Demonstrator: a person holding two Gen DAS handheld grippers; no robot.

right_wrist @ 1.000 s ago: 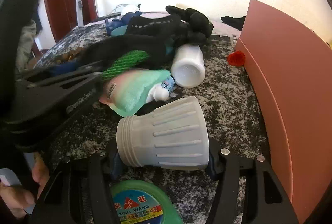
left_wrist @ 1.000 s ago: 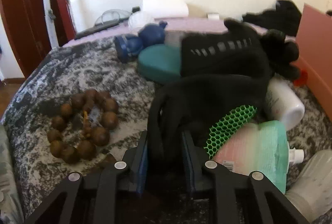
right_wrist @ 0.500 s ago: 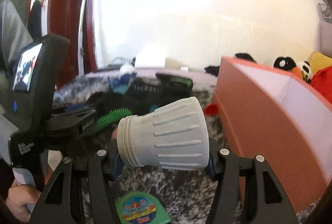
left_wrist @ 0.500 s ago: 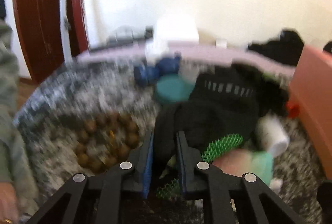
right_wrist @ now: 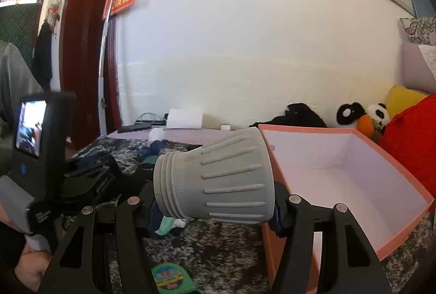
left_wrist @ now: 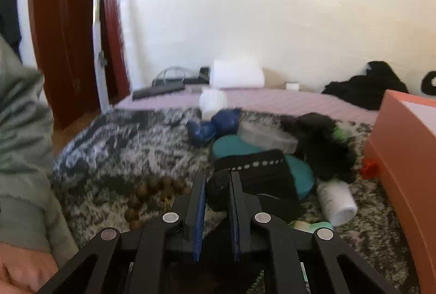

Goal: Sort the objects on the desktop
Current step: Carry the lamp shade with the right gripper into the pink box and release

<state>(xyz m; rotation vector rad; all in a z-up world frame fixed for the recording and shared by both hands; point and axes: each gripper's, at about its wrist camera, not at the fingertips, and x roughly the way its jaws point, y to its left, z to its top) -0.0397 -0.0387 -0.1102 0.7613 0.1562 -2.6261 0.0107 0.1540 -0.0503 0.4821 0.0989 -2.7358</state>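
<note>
My left gripper (left_wrist: 216, 182) is shut on a black glove (left_wrist: 261, 185), lifted above the patterned blanket (left_wrist: 130, 147). My right gripper (right_wrist: 212, 198) is shut on a white ribbed plastic housing (right_wrist: 218, 179), held high beside the open pink box (right_wrist: 340, 174). The pink box also shows at the right edge of the left wrist view (left_wrist: 406, 157). The left gripper body shows in the right wrist view (right_wrist: 81, 176).
On the blanket lie brown beads (left_wrist: 152, 193), a blue dumbbell toy (left_wrist: 215, 125), a teal case (left_wrist: 234, 147), a white bottle (left_wrist: 338, 201), a red cap (left_wrist: 369, 167), black gloves (left_wrist: 321, 144) and a green tape measure (right_wrist: 170, 277). Plush toys (right_wrist: 362, 117) sit behind the box.
Both grippers rose from the blanket with their loads. The right gripper lifted the housing until the box's inside came into view. The glove came up off the pile.
</note>
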